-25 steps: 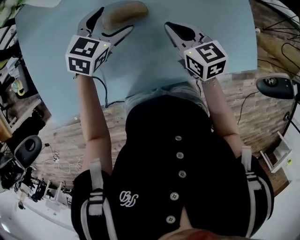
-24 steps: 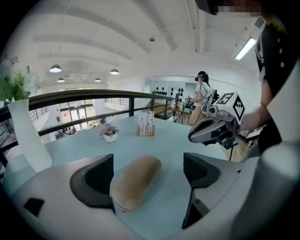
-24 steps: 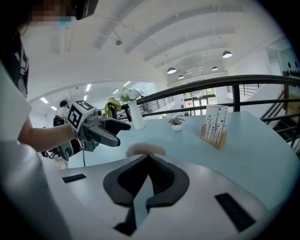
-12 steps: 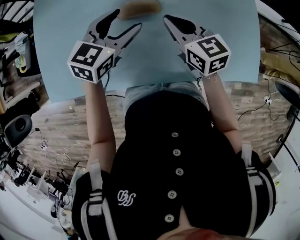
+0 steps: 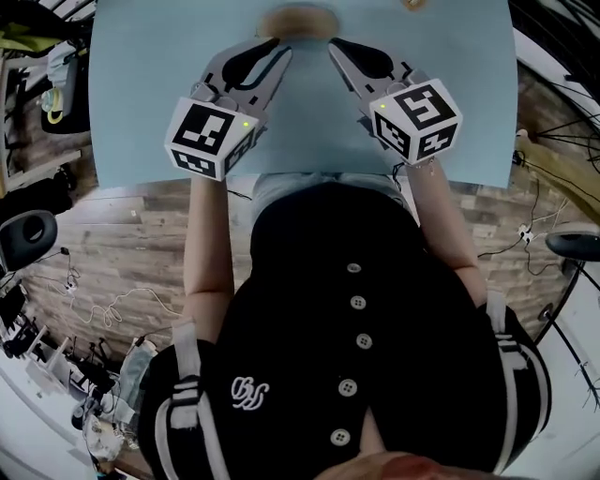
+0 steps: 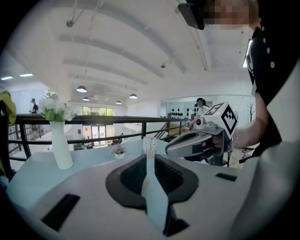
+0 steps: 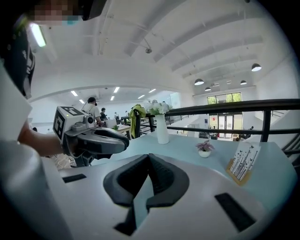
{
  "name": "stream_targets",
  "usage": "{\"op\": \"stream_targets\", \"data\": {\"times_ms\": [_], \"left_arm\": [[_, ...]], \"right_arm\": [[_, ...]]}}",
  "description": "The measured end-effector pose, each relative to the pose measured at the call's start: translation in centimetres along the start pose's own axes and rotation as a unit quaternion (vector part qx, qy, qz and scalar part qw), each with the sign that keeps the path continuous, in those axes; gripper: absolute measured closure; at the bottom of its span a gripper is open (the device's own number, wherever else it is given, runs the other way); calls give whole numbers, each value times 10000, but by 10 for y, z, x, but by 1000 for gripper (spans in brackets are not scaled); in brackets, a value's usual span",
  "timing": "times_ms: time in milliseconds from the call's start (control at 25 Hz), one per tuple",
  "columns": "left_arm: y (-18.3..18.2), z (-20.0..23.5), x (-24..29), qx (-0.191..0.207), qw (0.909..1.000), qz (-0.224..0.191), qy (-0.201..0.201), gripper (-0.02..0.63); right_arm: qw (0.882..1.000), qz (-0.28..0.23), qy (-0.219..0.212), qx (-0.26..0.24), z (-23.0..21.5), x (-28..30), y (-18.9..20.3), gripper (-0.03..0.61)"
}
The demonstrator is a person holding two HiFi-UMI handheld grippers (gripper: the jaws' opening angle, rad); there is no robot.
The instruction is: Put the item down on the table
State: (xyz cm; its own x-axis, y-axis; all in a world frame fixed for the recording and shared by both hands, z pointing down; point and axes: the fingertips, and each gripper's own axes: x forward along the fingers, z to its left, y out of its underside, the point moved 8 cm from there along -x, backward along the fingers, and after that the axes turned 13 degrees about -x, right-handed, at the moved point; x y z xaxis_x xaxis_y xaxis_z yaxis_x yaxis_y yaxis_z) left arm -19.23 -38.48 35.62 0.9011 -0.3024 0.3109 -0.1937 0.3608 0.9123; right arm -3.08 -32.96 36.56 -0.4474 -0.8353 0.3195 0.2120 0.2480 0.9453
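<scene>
Right claw near crosswise tan item

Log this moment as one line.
item on table | left gripper empty, jaws just closing, narrow gap | right gripper shut, empty | neither touches item

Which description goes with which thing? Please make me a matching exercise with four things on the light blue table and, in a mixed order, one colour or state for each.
Things
1. vase
2. small pot
3. card
4. rounded item

Descriptions
A. tan, lying at the top edge of the head view
B. white and tall, holding pale flowers
C. standing in a wooden holder, printed with dark stems
D. low and white, with a pink plant

Pairs: 1-B, 2-D, 3-C, 4-A
</scene>
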Motion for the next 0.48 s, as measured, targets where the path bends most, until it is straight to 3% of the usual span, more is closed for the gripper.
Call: {"op": "stream_targets", "data": {"times_ms": [120,280,480], "left_arm": [[0,-10,-3,42,9999,-51,-112,604],[1,-17,-5,-14,9997,-69,-235,604],[9,-14,-13,-393,9953,-6,-883,604]], "right_arm": [[10000,-40,-35,-73,4,-3,-5,569],[9998,-111,-57,-185,8,-4,-12,569],[9995,-228,-172,-161,18,-3,-13,569]]}}
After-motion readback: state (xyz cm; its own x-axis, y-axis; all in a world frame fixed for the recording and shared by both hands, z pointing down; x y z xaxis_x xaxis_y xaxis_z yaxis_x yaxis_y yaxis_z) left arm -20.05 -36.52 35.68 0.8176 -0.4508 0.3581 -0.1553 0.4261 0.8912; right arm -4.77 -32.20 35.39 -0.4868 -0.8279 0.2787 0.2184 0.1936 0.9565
